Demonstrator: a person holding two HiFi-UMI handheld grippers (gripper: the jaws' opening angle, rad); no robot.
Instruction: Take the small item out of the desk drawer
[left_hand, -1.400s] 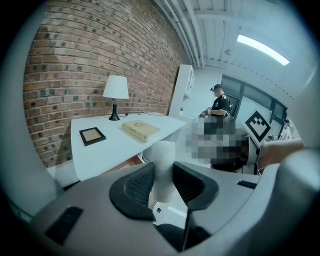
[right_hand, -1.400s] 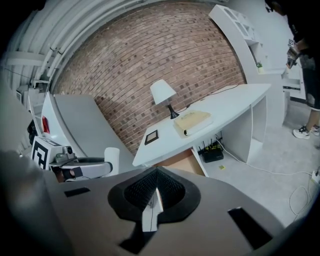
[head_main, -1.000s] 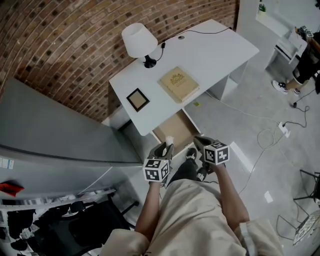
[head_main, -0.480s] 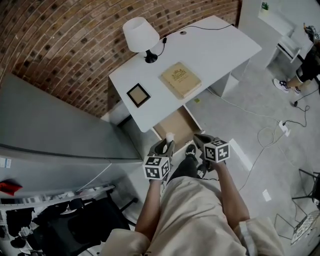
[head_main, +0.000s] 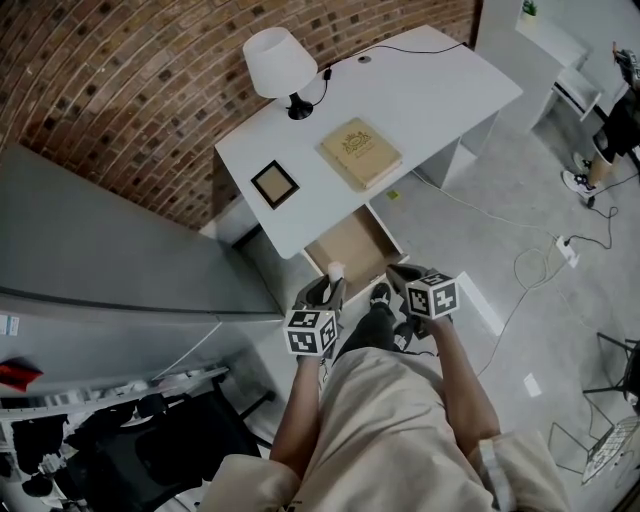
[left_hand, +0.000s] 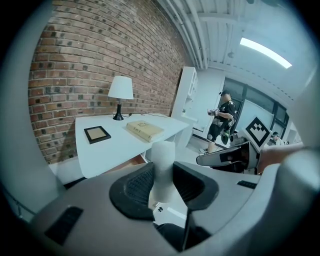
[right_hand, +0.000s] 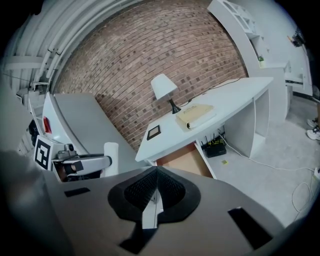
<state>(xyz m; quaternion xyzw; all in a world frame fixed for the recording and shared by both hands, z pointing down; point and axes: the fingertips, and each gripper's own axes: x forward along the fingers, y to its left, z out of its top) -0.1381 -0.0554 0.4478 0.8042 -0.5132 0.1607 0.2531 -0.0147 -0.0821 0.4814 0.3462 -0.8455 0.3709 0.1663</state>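
L gripper (left_hand: 162, 169) is clamped on the small white item (left_hand: 162, 154), a pale cylinder standing upright btwn the ribbed pads. In the head view that item (head_main: 335, 271) sits at the gripper's tip, right over the near edge of the open drawer (head_main: 352, 243), whose bare wood bottom shows. R gripper (right_hand: 154, 173) is just beside it, jaws together w/ nothing btwn them, also aimed toward the drawer front. Behind them is the white desk (head_main: 435, 95), and on top of it a black picture frame (head_main: 274, 184), a tan book (head_main: 360, 152) and a white lamp (head_main: 276, 60) by the brick wall (head_main: 120, 90). A cable (head_main: 530, 270) trails across the grey floor at right.
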